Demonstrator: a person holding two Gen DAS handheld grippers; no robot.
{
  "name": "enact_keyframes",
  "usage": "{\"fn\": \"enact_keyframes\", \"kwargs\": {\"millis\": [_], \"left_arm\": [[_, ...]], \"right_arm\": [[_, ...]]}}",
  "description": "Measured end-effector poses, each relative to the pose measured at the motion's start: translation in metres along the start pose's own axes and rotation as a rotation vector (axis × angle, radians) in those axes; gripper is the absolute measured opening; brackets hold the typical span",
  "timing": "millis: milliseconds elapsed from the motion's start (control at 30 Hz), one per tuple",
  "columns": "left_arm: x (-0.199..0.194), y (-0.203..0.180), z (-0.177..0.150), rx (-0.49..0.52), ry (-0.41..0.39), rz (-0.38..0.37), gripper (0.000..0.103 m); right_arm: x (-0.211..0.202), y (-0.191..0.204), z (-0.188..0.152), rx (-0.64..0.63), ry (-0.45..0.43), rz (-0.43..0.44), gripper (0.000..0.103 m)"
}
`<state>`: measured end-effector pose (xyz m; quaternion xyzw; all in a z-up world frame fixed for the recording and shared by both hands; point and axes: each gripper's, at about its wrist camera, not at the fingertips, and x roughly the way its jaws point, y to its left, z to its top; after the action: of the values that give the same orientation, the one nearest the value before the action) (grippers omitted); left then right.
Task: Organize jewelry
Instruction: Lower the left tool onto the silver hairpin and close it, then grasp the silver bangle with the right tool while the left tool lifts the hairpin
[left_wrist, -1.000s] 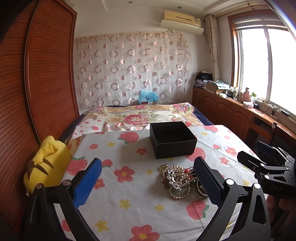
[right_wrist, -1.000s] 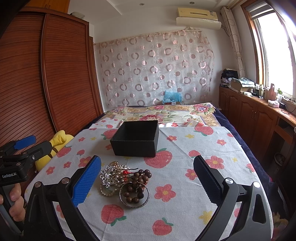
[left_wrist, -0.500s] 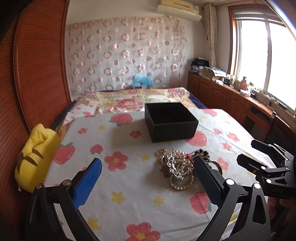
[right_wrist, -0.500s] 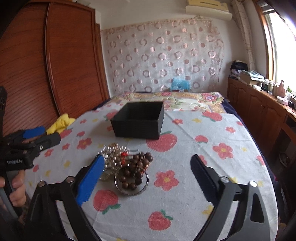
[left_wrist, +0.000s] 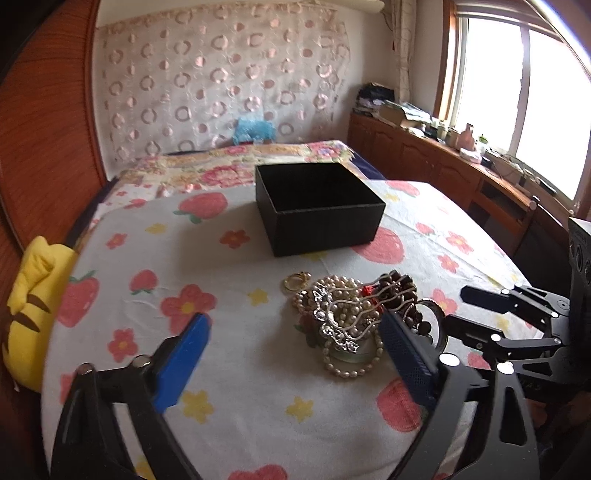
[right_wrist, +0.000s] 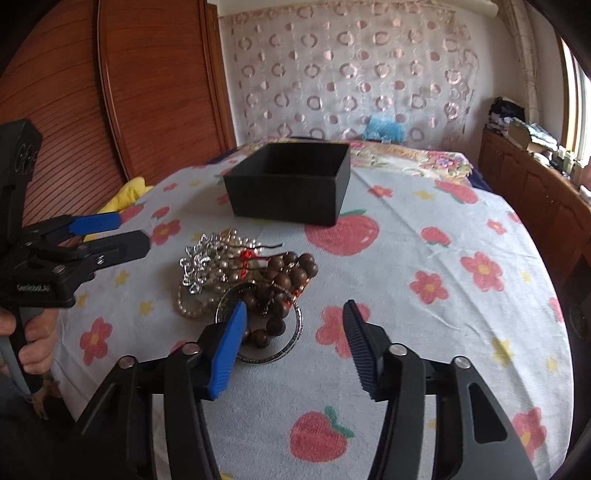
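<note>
On the strawberry-print cloth (right_wrist: 424, 229), near edge, lies the jewelry pile (right_wrist: 243, 284), all tangled: pearl strand (left_wrist: 347, 369), silver filigree piece (left_wrist: 336, 325), brown bead bracelet (right_wrist: 286, 275), metal bangle (right_wrist: 291, 343), small gold ring (left_wrist: 295, 282) at the far-left fringe. Black box (left_wrist: 325, 225) sits behind the pile, apart from it, lid off; what we see of the inside is bare.

Left tool (left_wrist: 291, 363): wide open, holding nothing, hovering low w/ its right pad beside the pearl/bangle side of the pile. Whether that pad touches the beads, we cannot tell; it hides the contact.

Right tool (right_wrist: 293, 343): jaws part-spread, nothing between them. Blue pad sits over the near-left rim of the bangle, dark pad out over bare cloth to the right. Contact w/ the bangle not resolvable.

Step in hand (our reading): approach for first pick. No piece is in the box yet, so task approx. at start.

Next move needs: right tool shifted left so both pads straddle bangle rim or bead bracelet, then close. Bangle lies flat on soft cloth, so one pad likely has to press into the fabric to get under the rim.

Risk: strands interlock; lifting one may drag neighbours. Left tool could pin the pearls while the right pulls. Box is straight ahead, short carry.
</note>
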<state>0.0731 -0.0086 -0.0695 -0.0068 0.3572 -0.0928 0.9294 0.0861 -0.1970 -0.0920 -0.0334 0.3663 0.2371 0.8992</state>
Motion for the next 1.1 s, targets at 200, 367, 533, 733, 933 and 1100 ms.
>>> {"fn": "enact_keyframes", "kwargs": {"millis": [200,367,533,733,933,1100], "left_arm": [[0.020,-0.003,0.001,0.001,0.056,-0.059,0.061],[0.036,-0.004,0.006,-0.001,0.098,-0.077,0.047],[0.052,-0.004,0.008,-0.011,0.136,-0.093,0.036],[0.059,0.004,0.008,-0.065,0.159,-0.156,0.024],[0.044,0.007,0.010,-0.081,0.112,-0.160,0.015],[0.022,0.009,0.015,-0.075,0.032,-0.139,0.012]], "right_arm": [[0.009,-0.002,-0.005,0.010,0.041,0.018,0.042],[0.012,-0.003,-0.007,0.024,0.043,0.021,0.041],[0.011,-0.005,-0.007,0.035,0.036,0.021,0.041],[0.010,-0.006,-0.006,0.038,0.034,0.023,0.041],[0.010,-0.006,-0.006,0.038,0.033,0.021,0.041],[0.011,-0.006,-0.004,0.032,0.052,0.021,0.041]]}}
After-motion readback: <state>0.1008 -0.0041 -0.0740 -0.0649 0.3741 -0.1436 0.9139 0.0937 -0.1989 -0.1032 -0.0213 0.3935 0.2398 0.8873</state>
